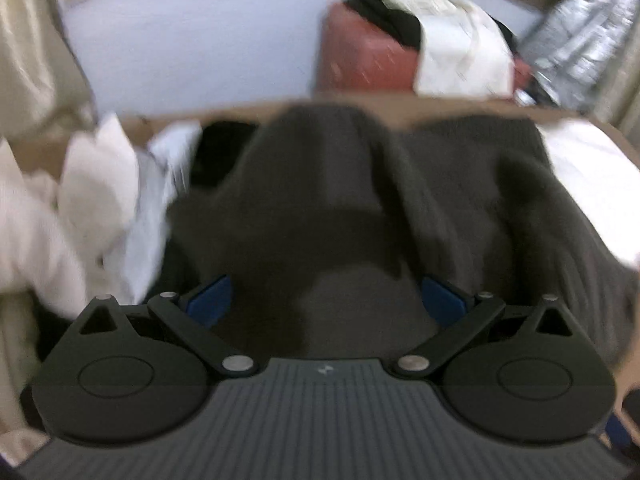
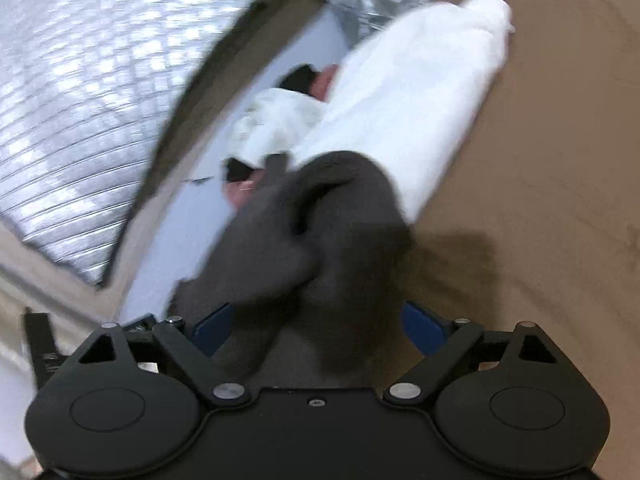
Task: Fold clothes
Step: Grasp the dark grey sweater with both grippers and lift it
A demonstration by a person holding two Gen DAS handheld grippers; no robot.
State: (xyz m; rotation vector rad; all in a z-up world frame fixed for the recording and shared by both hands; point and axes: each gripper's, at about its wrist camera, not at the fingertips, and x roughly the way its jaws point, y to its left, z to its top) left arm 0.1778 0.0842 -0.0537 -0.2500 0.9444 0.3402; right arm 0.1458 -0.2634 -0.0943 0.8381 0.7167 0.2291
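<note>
The left gripper (image 1: 326, 300) stands with its 2 blue fingers (image 1: 210, 300) wide apart, grey garment (image 1: 340, 200) bunched between them; whether it grips I cannot tell. The right gripper (image 2: 320, 320), jaws also spread, has the same cloth draped between. The garment lies on the brown table (image 2: 540, 200), white cloth (image 2: 420, 92) beside it, red bin (image 1: 368, 56) beyond.

The left gripper (image 1: 326, 300) is showing matte black linkage arms with silver pivot pins, round black housings at 7 and 5 o'clock, blue finger pads (image 1: 210, 300), and a grey ribbed body carrying a small pale mark. The right gripper (image 2: 320, 320) is showing the same black arms, blue pads (image 2: 424, 322), and a smooth black body with one small screw.
</note>
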